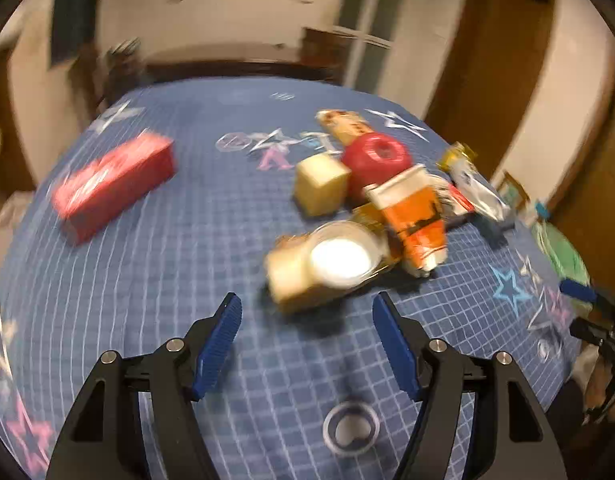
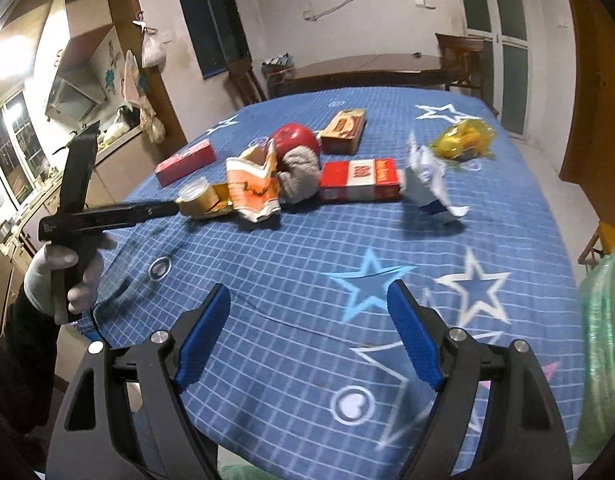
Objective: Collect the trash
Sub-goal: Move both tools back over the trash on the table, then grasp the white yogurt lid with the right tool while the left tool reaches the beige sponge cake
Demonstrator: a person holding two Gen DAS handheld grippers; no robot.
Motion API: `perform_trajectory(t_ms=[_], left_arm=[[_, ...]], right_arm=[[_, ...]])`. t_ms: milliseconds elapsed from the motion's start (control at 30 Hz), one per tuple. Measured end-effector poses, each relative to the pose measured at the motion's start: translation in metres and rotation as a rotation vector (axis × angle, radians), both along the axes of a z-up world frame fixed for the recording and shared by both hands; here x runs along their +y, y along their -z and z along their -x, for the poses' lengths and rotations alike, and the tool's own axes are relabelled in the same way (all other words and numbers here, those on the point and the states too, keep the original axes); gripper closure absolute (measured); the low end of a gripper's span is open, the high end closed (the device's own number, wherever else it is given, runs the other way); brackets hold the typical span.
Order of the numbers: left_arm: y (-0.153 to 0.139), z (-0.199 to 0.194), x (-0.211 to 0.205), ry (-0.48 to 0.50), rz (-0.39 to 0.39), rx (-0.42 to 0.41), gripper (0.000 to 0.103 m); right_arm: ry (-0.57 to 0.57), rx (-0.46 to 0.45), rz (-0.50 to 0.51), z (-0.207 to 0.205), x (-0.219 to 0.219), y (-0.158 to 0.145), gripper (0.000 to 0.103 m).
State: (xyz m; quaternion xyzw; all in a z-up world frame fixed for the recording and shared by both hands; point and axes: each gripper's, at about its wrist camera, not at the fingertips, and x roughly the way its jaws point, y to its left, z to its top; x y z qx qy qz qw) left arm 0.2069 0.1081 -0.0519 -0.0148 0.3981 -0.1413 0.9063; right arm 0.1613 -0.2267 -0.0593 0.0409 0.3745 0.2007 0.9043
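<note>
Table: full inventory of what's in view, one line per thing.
Tablecloth: 1, blue grid with stars, covers table
Long box: 1, red, far left, apart from pile
Round red object: 1, red, pile centre
Orange carton: 1, orange-white, crumpled, front of pile
Clear cup: 1, clear, nearest left gripper
Red-white box: 1, right of pile
Yellow wrapper: 1, far right
Left gripper: blue pads, open, empty
Right gripper: blue pads, open, empty

- Tablecloth (image 2: 267, 288): blue, white grid, printed with white, light-blue and pink stars.
- Crumpled cup (image 2: 253, 190): orange and white.
- Box (image 2: 359, 180): red and white.
- Gripper pads (image 1: 219, 346): blue, ribbed.
- Glove (image 2: 47, 276): white.
</note>
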Motion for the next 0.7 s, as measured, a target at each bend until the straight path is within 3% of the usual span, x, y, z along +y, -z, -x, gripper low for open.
perform_trajectory(t_ms=[100, 167, 300, 367, 567, 700], left_arm=[[0.003, -0.017, -0.012, 0.024, -0.031, 0.001, 0.029], [0.005, -0.024, -0.022, 0.063, -0.007, 0.014, 0.029], [0.001, 0.000, -0.058, 0.352, 0.066, 0.016, 0.029], [-0.002, 0.012, -0.068, 0.439, 0.092, 0.007, 0.029], [-0.007, 0.011, -0.046, 0.325, 0.078, -0.025, 0.029], [-0.003, 0.012, -0.044, 0.274, 0.006, -0.047, 0.029]], right_arm=[[-0.014, 0.009, -0.004, -0.001, 0.009, 0.005, 0.026], [-0.018, 0.020, -0.007, -0.001, 0.013, 0.009, 0.026], [-0.016, 0.036, -0.007, -0.002, 0.014, 0.015, 0.026], [-0.017, 0.036, -0.008, -0.003, 0.014, 0.015, 0.026], [-0.049, 0.032, -0.011, -0.007, 0.022, 0.013, 0.026], [-0.106, 0.044, -0.010, -0.015, 0.038, 0.018, 0.026]])
